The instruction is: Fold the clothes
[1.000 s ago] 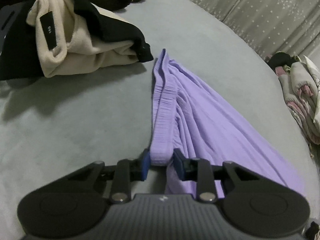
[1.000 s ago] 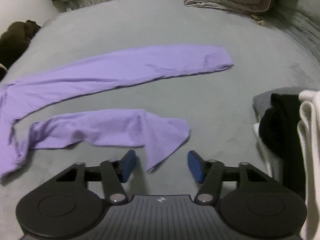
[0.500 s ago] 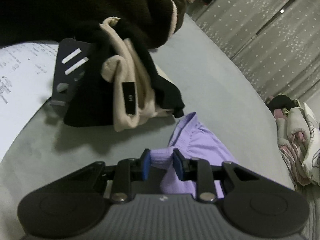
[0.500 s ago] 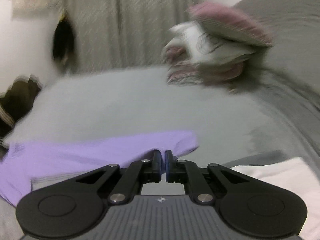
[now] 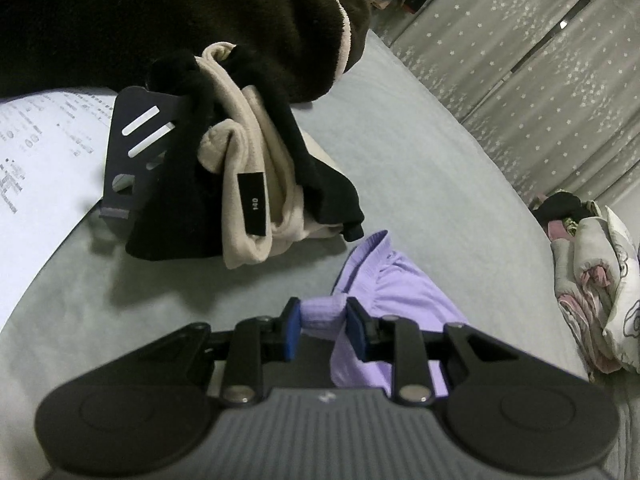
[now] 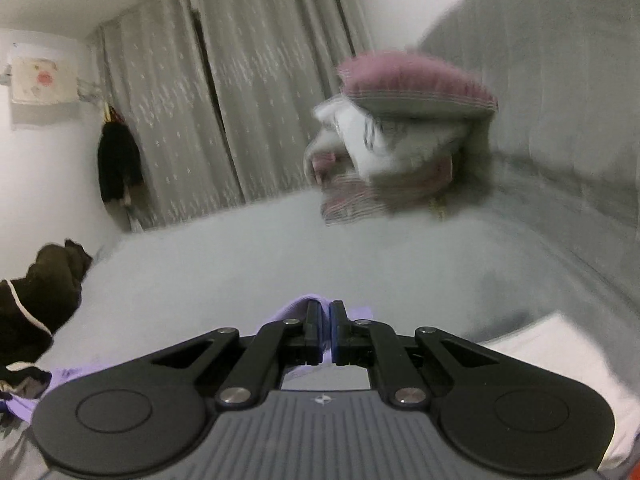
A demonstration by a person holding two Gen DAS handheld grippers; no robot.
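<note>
Purple trousers [image 5: 394, 296] hang from my left gripper [image 5: 323, 330], which is shut on their bunched ribbed waistband above the grey bed [image 5: 420, 152]. The cloth falls away below the jaws, to the right. In the right wrist view my right gripper [image 6: 325, 330] is shut tight on a thin fold of the same purple trousers [image 6: 298, 308]; only a small piece shows above the fingers, and more purple cloth trails at the lower left edge. The right view is blurred and tilted up toward the curtains.
A beige and black folded pile [image 5: 256, 184] lies on the bed just ahead of the left gripper, beside a dark stand [image 5: 136, 152] and a dark brown fleece [image 5: 180, 20]. Stacked bedding [image 6: 400, 140] sits at the bed's far side. White folded cloth [image 6: 560, 344] lies at the right.
The right gripper has shut on the trouser leg end and lifted it, tilting up. The left gripper has raised the waistband off the bed and come closer to the beige and black pile.
</note>
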